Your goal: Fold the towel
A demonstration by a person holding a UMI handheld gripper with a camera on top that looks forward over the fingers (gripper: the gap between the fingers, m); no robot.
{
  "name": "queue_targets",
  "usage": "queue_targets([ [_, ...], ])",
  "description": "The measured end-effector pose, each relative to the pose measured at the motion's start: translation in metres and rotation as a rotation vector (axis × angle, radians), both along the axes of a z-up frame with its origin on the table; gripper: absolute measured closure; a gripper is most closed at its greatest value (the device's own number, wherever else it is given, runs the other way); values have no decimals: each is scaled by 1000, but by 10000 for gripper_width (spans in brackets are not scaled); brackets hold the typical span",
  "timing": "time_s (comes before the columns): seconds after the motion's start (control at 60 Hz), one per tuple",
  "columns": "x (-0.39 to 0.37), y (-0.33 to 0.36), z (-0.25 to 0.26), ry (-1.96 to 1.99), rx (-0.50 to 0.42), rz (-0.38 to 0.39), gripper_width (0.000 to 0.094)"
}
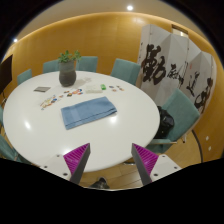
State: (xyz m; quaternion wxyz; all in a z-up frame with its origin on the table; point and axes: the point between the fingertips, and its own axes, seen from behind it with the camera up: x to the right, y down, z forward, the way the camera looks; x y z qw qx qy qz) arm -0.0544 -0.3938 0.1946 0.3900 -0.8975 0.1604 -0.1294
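White and round, a table [40, 125] is filling the middle of the frame, seen from above and slightly to one side. A blue towel [84, 113], already folded into a rough rectangle, is lying flat on the tabletop near the centre, well ahead of the gripper [110, 158] and touching neither finger. The gripper is hovering at the bottom centre of the frame, near the table's closest edge, with its two fingers spread wide apart and nothing between them; a magenta pad [76, 155] is showing on the inner face of each finger. Toward the upper left, a potted plant [67, 68] is standing at the far side of the table, with a few small papers and cards [62, 96] scattered between it and the towel. Teal chairs [125, 69] are ringing the table. At the upper right, a white screen with large black calligraphy [172, 71] is standing against a warm wooden wall [100, 35].
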Motion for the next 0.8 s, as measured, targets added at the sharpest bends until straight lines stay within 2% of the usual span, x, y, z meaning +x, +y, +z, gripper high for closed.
queue_targets([
  [0.1,-27,28,-9,11,-10,66,66],
  [0.117,-18,19,-5,17,-14,90,66],
  [0.317,-85,99,-46,62,-29,278,66],
  [0.517,-137,203,-85,89,26,459,64],
  [0.65,-156,283,-118,82,68,530,65],
  [0.8,-159,351,-159,35,82,575,64],
])
